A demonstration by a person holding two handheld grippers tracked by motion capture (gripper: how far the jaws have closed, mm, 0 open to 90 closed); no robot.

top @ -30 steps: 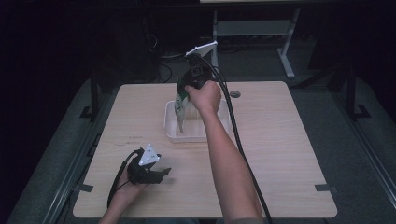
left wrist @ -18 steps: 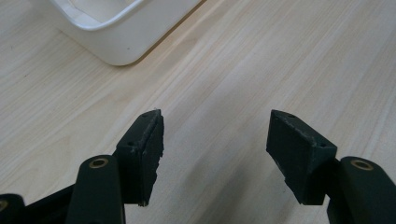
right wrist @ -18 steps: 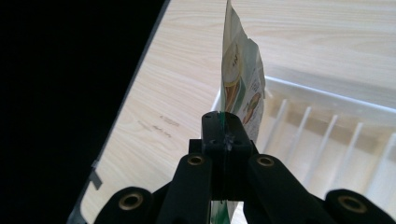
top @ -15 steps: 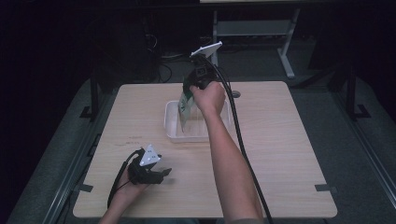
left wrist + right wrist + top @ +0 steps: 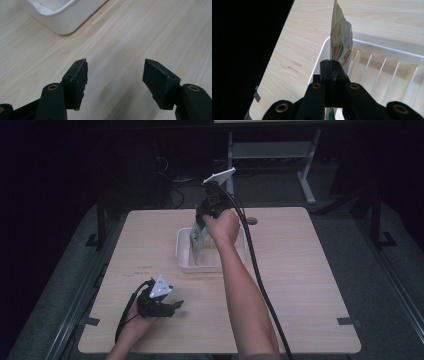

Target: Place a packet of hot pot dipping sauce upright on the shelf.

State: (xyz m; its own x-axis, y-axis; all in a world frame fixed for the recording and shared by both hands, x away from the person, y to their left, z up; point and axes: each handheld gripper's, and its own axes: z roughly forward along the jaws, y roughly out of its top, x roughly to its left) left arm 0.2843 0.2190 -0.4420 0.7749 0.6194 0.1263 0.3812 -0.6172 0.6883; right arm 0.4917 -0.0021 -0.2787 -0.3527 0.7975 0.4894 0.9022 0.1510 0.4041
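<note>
A green and white pouch (image 5: 198, 240) hangs upright with its lower end inside the white ribbed tray (image 5: 210, 268) at the middle of the table. My right gripper (image 5: 202, 221) is above the tray and shut on the pouch's top edge. In the right gripper view the jaws (image 5: 331, 67) pinch the thin edge of the pouch (image 5: 340, 42) over the tray's left wall (image 5: 322, 56). My left gripper (image 5: 175, 306) rests on the table near the front left, open. In the left gripper view nothing is between its jaws (image 5: 115, 72).
The wooden table (image 5: 300, 270) has bare room to the right of the tray and along the front. A corner of the tray (image 5: 60, 22) lies ahead and left of the left gripper. The right gripper's cable (image 5: 257, 270) trails along the forearm. Metal frames stand behind the table.
</note>
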